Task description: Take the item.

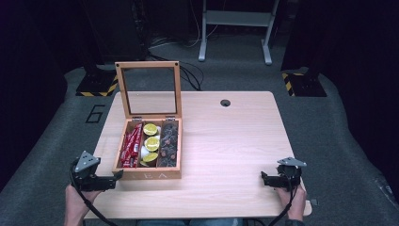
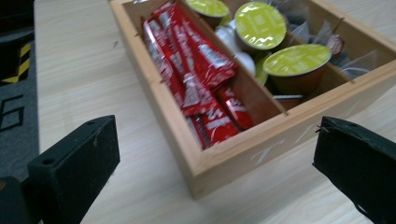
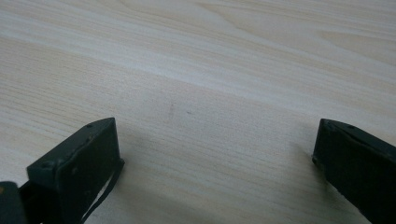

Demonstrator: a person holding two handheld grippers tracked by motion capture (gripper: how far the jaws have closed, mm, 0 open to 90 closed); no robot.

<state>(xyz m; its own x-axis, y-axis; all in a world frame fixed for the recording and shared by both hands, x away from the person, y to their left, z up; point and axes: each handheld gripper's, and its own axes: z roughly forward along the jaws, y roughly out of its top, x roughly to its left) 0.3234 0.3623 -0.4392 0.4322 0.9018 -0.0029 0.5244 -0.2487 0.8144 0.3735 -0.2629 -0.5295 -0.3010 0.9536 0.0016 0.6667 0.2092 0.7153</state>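
A wooden tea box (image 1: 147,175) stands on the left half of the table with its glass lid (image 1: 148,89) raised upright. Its left compartment holds red sachets (image 1: 131,145), the middle one green-topped capsules (image 1: 151,142), the right one dark wrapped pieces (image 1: 169,141). My left gripper (image 1: 115,179) is open, just off the box's front left corner; its own view looks at that corner (image 2: 201,175), the red sachets (image 2: 201,79) and the capsules (image 2: 296,60). My right gripper (image 1: 264,178) is open above bare table near the front right, nothing between its jaws (image 3: 215,135).
The light wooden table (image 1: 226,141) has a cable hole (image 1: 225,102) at the back centre. Grey floor surrounds it, with a white stand (image 1: 235,28) behind and yellow-black striped bases (image 1: 96,87) at both back corners. A person's hands (image 1: 77,202) hold the grippers at the front edge.
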